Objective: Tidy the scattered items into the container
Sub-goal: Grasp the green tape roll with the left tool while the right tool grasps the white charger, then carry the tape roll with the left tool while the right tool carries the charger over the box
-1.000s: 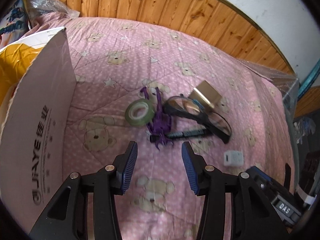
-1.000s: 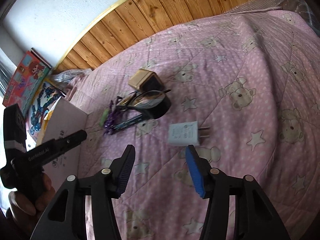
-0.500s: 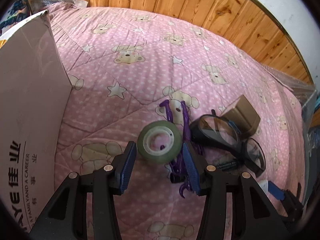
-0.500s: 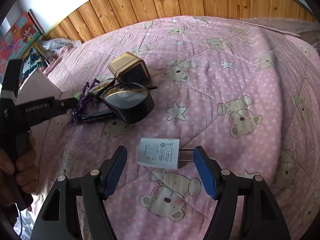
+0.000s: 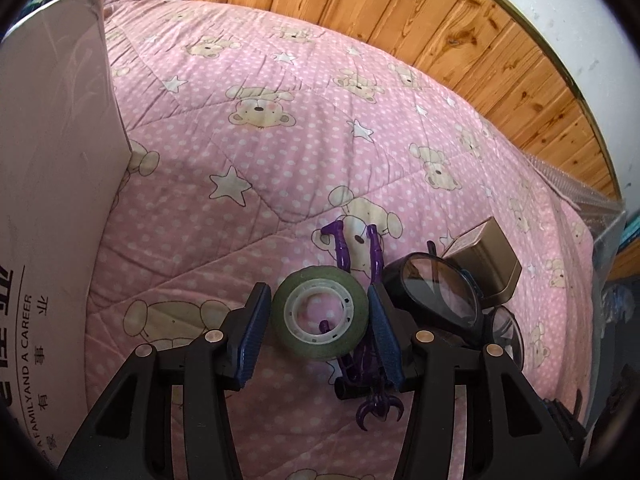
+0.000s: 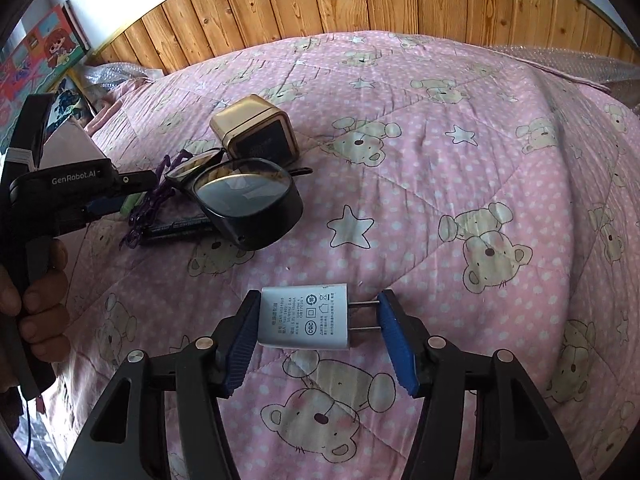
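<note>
While left tongs [image 5: 318, 322] sit apart around the tape [image 5: 320, 312] on the bed [image 5: 280, 140], right tongs [image 6: 318, 336] straddle the charger [image 6: 304, 316], not clamped.

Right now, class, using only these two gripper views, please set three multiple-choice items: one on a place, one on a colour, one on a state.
1. What lies between the fingers of the left hand-held gripper?
A. roll of tape
B. glasses
C. gold box

2. What colour is the bedspread?
A. blue
B. pink
C. green

3. How does the right hand-held gripper stand at the plug adapter?
A. far above it
B. shut, empty
C. open, astride it

Answers:
1 A: the roll of tape sits between the blue pads.
2 B: pink with bears and stars.
3 C: one finger is at its body, the other at its prongs.
</note>
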The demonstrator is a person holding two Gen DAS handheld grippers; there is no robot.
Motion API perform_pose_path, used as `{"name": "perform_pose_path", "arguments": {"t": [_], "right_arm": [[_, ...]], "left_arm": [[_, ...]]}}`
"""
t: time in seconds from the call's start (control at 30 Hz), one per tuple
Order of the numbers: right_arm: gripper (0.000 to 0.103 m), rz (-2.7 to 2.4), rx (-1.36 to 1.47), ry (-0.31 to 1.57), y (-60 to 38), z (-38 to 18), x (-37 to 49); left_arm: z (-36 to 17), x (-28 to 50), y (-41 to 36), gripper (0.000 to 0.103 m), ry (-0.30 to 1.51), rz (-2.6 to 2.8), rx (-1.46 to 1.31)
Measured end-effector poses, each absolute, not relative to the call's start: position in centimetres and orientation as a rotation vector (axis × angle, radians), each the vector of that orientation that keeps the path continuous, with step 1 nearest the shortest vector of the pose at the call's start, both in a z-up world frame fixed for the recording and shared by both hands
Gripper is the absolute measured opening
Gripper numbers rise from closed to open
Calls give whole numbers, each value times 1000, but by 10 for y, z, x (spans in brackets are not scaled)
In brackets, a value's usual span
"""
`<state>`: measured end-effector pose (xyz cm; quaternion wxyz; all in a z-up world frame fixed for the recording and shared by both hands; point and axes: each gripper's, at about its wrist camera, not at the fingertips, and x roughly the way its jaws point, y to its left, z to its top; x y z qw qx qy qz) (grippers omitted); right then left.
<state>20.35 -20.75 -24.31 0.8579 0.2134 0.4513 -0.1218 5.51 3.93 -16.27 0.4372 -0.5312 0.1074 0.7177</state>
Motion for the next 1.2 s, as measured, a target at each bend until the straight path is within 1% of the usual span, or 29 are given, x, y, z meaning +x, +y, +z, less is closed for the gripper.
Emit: {"name": "perform_pose_path", "arguments": {"t": [0.33,0.67,1.2], "right_arm": [[59,-233,501,936,-206,-241,193],[59,-214,517,915,-198,-230,185],[59,-137,474,895,-151,-203,171]], "left_arm": [[-161,59,29,50,232,1778,-1315],[-144,62,2,50,172,1788,-1303],[-110,107,-49,50,207,1704,-1222]]}}
